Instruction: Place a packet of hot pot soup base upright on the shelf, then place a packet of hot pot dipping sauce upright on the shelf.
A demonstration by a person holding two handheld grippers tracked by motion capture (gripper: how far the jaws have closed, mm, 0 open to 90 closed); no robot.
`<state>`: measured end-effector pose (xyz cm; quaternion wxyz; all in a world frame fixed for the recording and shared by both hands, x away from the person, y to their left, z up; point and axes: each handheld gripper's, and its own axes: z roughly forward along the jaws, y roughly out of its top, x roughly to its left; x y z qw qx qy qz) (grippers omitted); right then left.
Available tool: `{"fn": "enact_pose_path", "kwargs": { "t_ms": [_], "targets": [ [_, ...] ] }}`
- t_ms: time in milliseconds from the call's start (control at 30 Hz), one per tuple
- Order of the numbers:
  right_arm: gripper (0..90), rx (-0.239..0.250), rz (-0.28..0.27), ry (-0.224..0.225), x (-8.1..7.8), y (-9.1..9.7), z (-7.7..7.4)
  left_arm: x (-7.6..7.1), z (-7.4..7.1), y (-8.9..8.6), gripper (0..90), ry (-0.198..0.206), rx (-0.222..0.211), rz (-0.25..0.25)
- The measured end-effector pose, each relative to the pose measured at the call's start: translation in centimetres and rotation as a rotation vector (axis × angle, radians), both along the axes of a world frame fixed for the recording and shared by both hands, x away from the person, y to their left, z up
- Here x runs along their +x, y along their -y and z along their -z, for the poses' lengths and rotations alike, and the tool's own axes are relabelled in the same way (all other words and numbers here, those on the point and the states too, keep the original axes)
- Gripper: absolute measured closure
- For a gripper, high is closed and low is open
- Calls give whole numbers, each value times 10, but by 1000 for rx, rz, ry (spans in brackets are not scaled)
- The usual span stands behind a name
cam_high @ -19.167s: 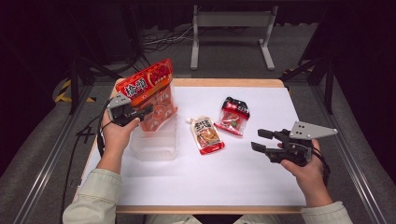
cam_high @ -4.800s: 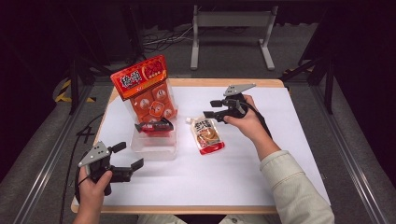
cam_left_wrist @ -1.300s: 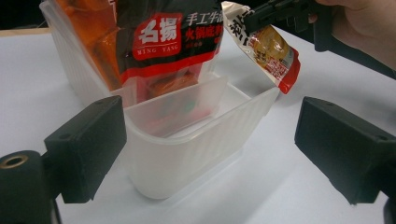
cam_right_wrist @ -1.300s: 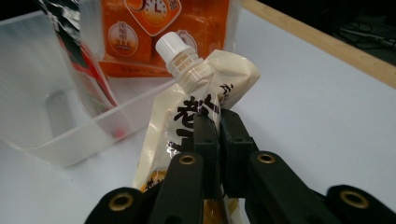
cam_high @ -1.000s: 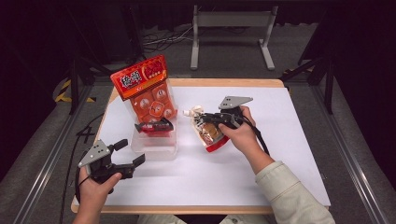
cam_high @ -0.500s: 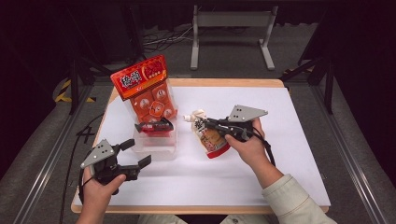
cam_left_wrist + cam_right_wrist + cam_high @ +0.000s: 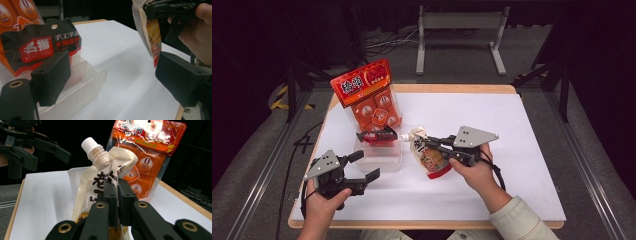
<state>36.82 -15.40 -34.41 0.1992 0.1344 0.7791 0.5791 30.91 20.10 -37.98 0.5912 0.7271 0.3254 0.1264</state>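
High view – right tool (image 7: 433,145): it is pinching the spouted pouch (image 7: 428,156) near its upper part, holding it raised above the white desk (image 7: 512,130), just right of the clear bin (image 7: 379,157).
High view – left tool (image 7: 366,167): it is hovering near the desk's front left corner, jaws spread, gripping nothing.
High view – bin contents: an orange snack bag (image 7: 368,97) is standing tall at the back; a black-and-red packet (image 7: 377,135) is lying across the rim.
Left gripper view – pouch (image 7: 147,32): it is hanging in the other tool, well apart from the open jaws; the packet (image 7: 40,46) is sitting close by.
Right gripper view – grip: the jaws are pressing together on the flat film below the white cap (image 7: 88,145).
Handling, as a judgement: the pouch is looking soft, glossy and bottom-heavy, likely to swing and slip; the stiff neck under the spout is probably the surest hold, and squeezing the body is risking a bulge.
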Motion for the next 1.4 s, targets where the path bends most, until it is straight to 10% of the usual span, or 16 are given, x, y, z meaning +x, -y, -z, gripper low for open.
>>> {"fn": "enact_pose_path", "kwargs": {
  "t_ms": [933,1400],
  "targets": [
    [870,14,-75,14,-22,-21,13,8,-1,46,250,5,-39,144],
    [864,16,-109,10,-26,-33,18,12,6,62,613,-4,-4,216]
  ]
}}
